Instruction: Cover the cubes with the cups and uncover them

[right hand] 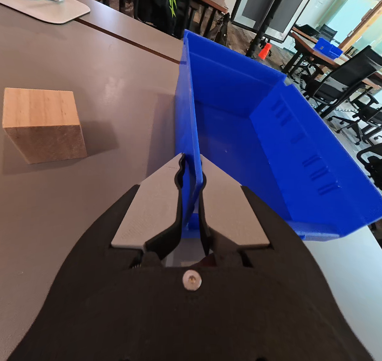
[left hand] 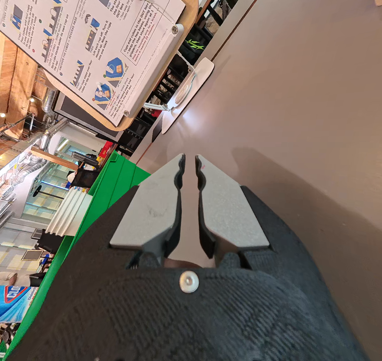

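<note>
In the right wrist view my right gripper (right hand: 192,157) is shut on the near side wall of an empty blue bin (right hand: 227,95), with one pad on each face of the wall. A wooden cube (right hand: 41,121) sits on the grey-brown table (right hand: 103,72) to the left of the bin, apart from the gripper. In the left wrist view, which is tilted, my left gripper (left hand: 190,157) hangs over the bare table (left hand: 268,124). Its fingers stand a little apart with nothing between them. A green bin (left hand: 99,196) lies to its left, with a white ridged stack that looks like nested cups (left hand: 68,212) at its edge.
An instruction sheet on a wooden board (left hand: 93,31) stands on a white stand base (left hand: 186,97) at the table's far side; the base also shows in the right wrist view (right hand: 41,10). Office chairs (right hand: 351,103) and desks stand beyond the table's edge.
</note>
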{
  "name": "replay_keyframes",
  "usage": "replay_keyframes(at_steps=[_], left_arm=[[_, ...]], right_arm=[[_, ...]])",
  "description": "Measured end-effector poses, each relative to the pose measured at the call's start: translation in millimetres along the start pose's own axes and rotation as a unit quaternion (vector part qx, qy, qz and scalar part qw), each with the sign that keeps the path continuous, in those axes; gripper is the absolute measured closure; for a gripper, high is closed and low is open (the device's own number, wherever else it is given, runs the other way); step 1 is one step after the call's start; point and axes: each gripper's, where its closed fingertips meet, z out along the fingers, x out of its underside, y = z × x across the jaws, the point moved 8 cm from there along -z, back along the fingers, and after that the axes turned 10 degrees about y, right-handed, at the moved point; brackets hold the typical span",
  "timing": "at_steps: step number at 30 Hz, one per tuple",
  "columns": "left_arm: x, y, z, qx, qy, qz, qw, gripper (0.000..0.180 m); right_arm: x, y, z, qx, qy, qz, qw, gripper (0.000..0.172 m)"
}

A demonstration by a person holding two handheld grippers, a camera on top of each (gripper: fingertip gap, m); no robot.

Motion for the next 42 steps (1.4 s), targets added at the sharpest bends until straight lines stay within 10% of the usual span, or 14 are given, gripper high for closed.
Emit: replay_keyframes(at_steps=[5,8,17,34,42], left_arm=[[0,1,1,0.005,0.002,-0.008,1.0,0.173],[0,2,3,0.008,0.005,-0.008,1.0,0.172],[1,2,1,0.0,0.005,-0.006,1.0,0.175],[1,3,2,0.003,0.004,-0.011,1.0,0.175],[2,3,2,0.004,0.009,-0.009,1.0,0.174]], right_arm=[[-20,4,-34,0.035,-0.094,-0.011,0.995,0.152],[-43,44,-59,-0.077,-0.168,-0.012,0.983,0.171],[-67,113,22,-0.178,-0.013,-0.057,0.982,0.107],[-20,87,20,-0.072,0.066,-0.017,0.995,0.111],[-60,90,-40,-0.106,-0.097,0.005,0.99,0.116]])
